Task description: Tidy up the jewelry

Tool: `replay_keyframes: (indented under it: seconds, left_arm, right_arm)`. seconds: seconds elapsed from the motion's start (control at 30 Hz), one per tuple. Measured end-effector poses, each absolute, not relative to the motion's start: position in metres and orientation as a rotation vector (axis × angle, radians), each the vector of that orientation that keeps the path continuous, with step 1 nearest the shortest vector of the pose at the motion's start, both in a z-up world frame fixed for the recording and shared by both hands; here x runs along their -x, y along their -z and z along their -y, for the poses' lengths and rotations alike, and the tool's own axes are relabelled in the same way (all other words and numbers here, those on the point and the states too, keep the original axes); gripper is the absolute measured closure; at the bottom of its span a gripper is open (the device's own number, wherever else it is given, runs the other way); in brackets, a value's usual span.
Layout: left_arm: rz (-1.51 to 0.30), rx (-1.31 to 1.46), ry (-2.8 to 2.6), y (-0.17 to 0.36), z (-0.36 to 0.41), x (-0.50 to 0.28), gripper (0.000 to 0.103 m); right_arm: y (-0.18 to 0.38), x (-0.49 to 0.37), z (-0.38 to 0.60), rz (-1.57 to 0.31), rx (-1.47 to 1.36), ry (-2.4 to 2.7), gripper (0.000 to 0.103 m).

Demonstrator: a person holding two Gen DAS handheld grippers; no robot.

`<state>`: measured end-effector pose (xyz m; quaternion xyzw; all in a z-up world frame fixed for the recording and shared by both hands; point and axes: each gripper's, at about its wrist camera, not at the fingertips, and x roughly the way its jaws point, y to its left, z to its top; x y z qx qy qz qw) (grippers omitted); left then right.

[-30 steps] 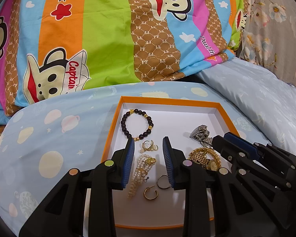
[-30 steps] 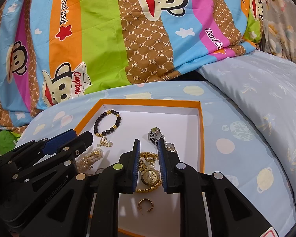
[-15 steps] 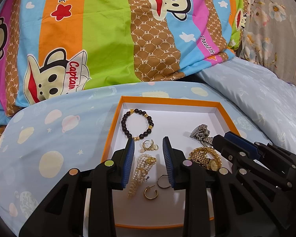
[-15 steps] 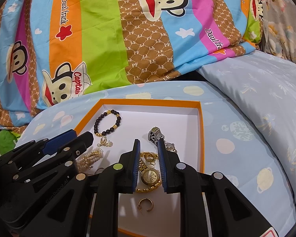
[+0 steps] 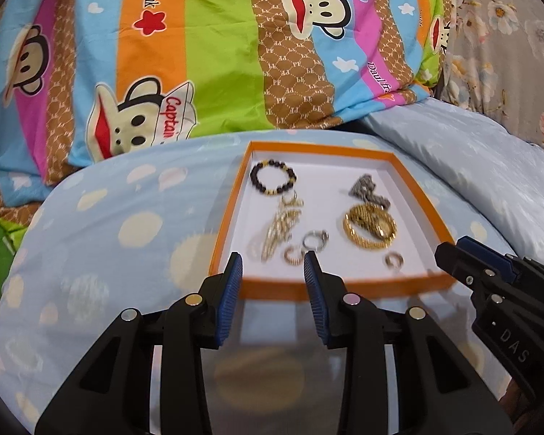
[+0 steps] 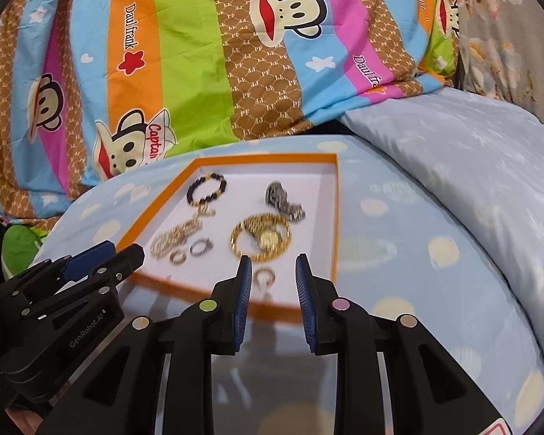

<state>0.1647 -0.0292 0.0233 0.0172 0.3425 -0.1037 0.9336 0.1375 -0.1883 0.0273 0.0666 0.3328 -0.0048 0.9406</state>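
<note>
Bed setup: pale blue spotted quilt (image 5: 101, 239) up front, loud striped cartoon-monkey sheet (image 5: 199, 54) bunched up behind. Sitting on the quilt, an orange-rimmed tray (image 5: 232, 214) with a white floor, all the jewelry loose inside.

Far left: dark bead bracelet (image 5: 273, 182). Just nearer than that, a small gold ring cluster and a pearl-and-gold strand (image 5: 277, 230) running toward the near edge. Two small hoops (image 5: 304, 248) beside the strand's near end. Far right: silver watch (image 5: 368, 194), touching or nearly touching the gold watch (image 5: 370, 226) in front of it. One more gold hoop (image 5: 394, 260) alone at near right.

Left gripper (image 5: 273, 266) hovering over the tray's near rim, fingers spread, nothing between them. Right gripper (image 6: 273, 272) same deal, fingers apart and empty, lined up roughly with the lone hoop (image 6: 264, 276) and the gold watch (image 6: 261, 237) beyond. Bit of motion blur in both views, so fine detail fuzzy.

Handling guess: all light stuff. Strand floppy, likely to droop and swing, so best pinched mid-length. Watches probably heaviest, metal bands slippery, better grabbed across the band than the case. Hoops tiny, flat on the floor, easy to flick away; soft quilt underneath probably lets the tray tip if pushed hard.
</note>
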Motion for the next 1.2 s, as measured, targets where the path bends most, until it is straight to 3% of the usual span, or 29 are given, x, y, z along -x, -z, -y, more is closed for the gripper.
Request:
replay_keyframes:
  seconds: [0.17, 0.3, 0.9, 1.03, 1.2]
  left_arm:
    - [-0.737, -0.051, 0.209, -0.015, 0.029, -0.139, 0.069]
    - [-0.765, -0.026, 0.206, -0.012, 0.025, -0.123, 0.069]
    - [-0.764, -0.085, 0.174, -0.012, 0.038, -0.083, 0.068]
    - [-0.754, -0.100, 0.156, -0.013, 0.040, -0.082, 0.058]
    - [-0.757, -0.122, 0.137, -0.013, 0.043, -0.082, 0.057]
  right_arm:
    - [-0.017, -0.109, 0.184, -0.710, -0.138, 0.022, 0.076]
    - [-0.014, -0.091, 0.185, -0.722, -0.151, 0.034, 0.065]
    - [-0.010, -0.058, 0.178, -0.743, -0.120, 0.090, 0.055]
    - [-0.009, -0.059, 0.175, -0.751, -0.094, 0.103, 0.050]
    - [-0.009, -0.061, 0.173, -0.760, -0.078, 0.116, 0.049]
